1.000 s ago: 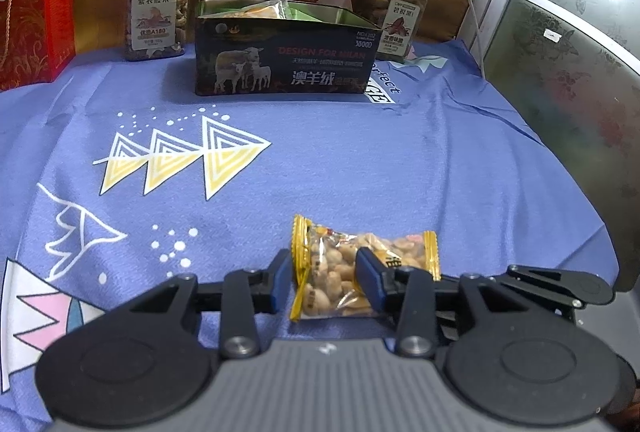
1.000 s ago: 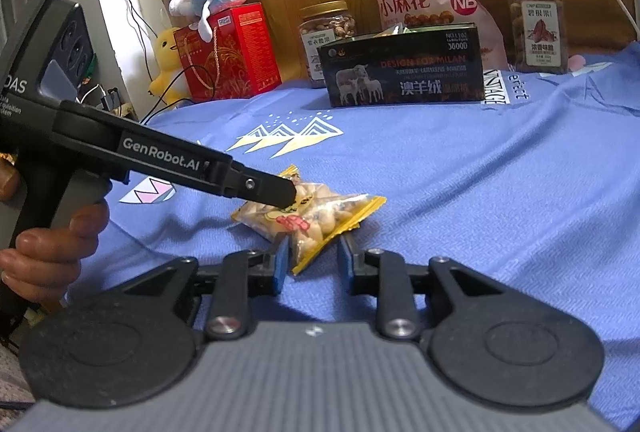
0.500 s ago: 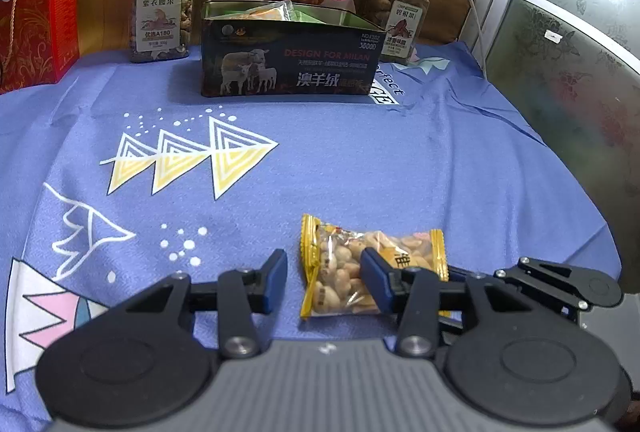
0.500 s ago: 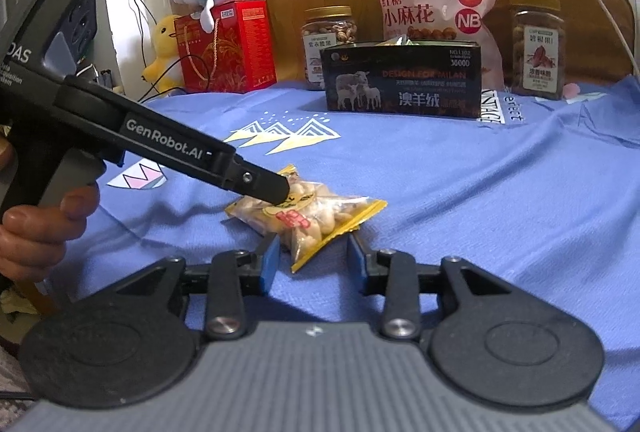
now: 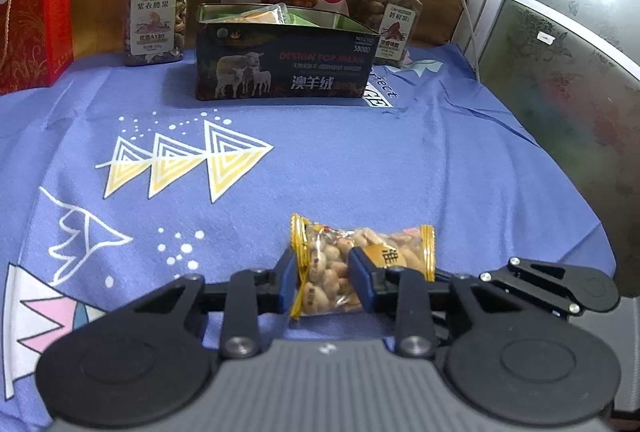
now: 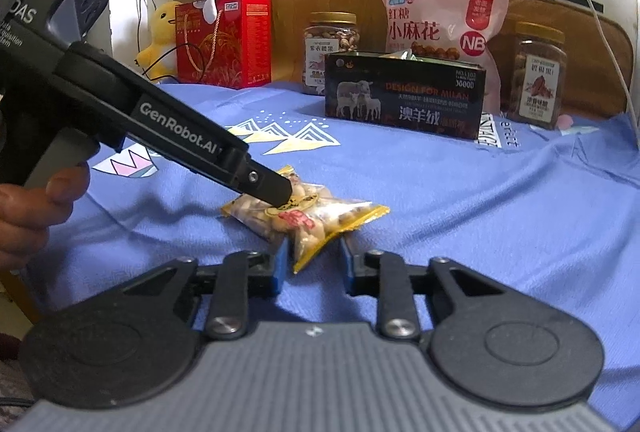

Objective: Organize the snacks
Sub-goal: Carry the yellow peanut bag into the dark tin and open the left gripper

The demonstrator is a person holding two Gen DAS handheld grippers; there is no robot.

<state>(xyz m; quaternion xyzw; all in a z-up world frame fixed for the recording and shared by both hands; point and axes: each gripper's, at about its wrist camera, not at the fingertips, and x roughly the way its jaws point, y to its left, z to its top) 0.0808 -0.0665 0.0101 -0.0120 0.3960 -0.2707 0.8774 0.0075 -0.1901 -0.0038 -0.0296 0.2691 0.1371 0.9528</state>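
- Snack packet [image 5: 362, 266]: crinkly clear film showing pale nuts, yellow crimped end seals, flat pillow shape, lying on the blue printed cloth [image 5: 360, 159] at the near edge of the counter.
- Long axis is running left-right in the left wrist view, seals facing left and right.
- Left tongs [image 5: 322, 278] have just been closing and are clamping the packet's left end.
- Right tongs [image 6: 312, 264] have just been closing; the near seal corner is sitting between the pads, contact unclear.
- Dark glossy tin [image 5: 286, 61] is standing open at the far side.
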